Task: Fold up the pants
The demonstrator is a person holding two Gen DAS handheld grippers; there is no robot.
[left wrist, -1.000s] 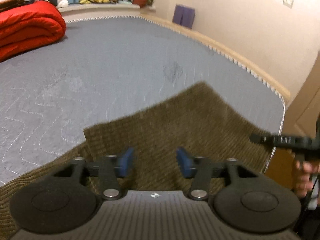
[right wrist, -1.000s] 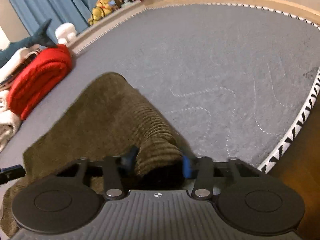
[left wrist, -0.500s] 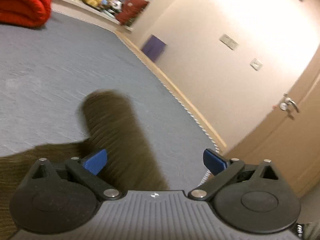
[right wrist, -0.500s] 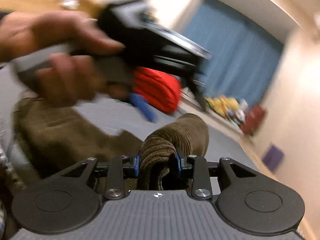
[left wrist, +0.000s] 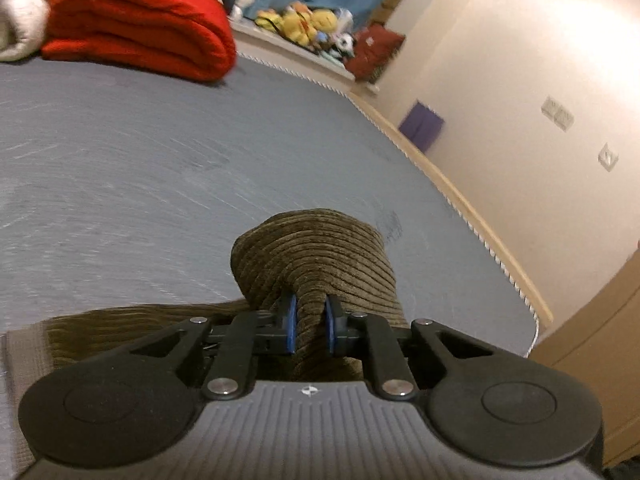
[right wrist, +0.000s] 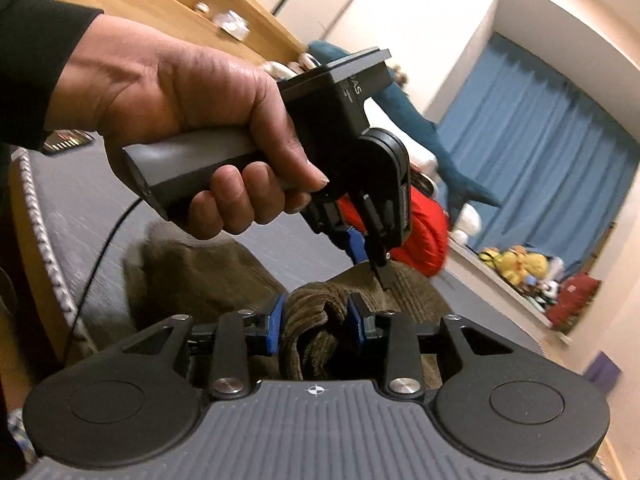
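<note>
The pants (left wrist: 316,252) are olive-brown corduroy and lie on a grey mattress (left wrist: 160,168). My left gripper (left wrist: 310,322) is shut on a raised fold of the pants, which bulges up ahead of the blue pads. My right gripper (right wrist: 316,320) is shut on a bunched edge of the same pants (right wrist: 312,332). In the right wrist view the left gripper (right wrist: 370,256), held in a hand (right wrist: 192,120), pinches the cloth just beyond my right fingertips. More of the pants (right wrist: 192,272) lies flat to the left.
A folded red blanket (left wrist: 136,24) and a white one (left wrist: 20,20) lie at the far end of the mattress. Plush toys (left wrist: 304,24) line a ledge under blue curtains (right wrist: 540,176). The mattress edge (left wrist: 480,236) runs along a wall at right. A wooden shelf (right wrist: 180,4) stands behind.
My left gripper was open above the pants and has closed on a fold of them. My right gripper kept its hold and swung round to face the left gripper.
</note>
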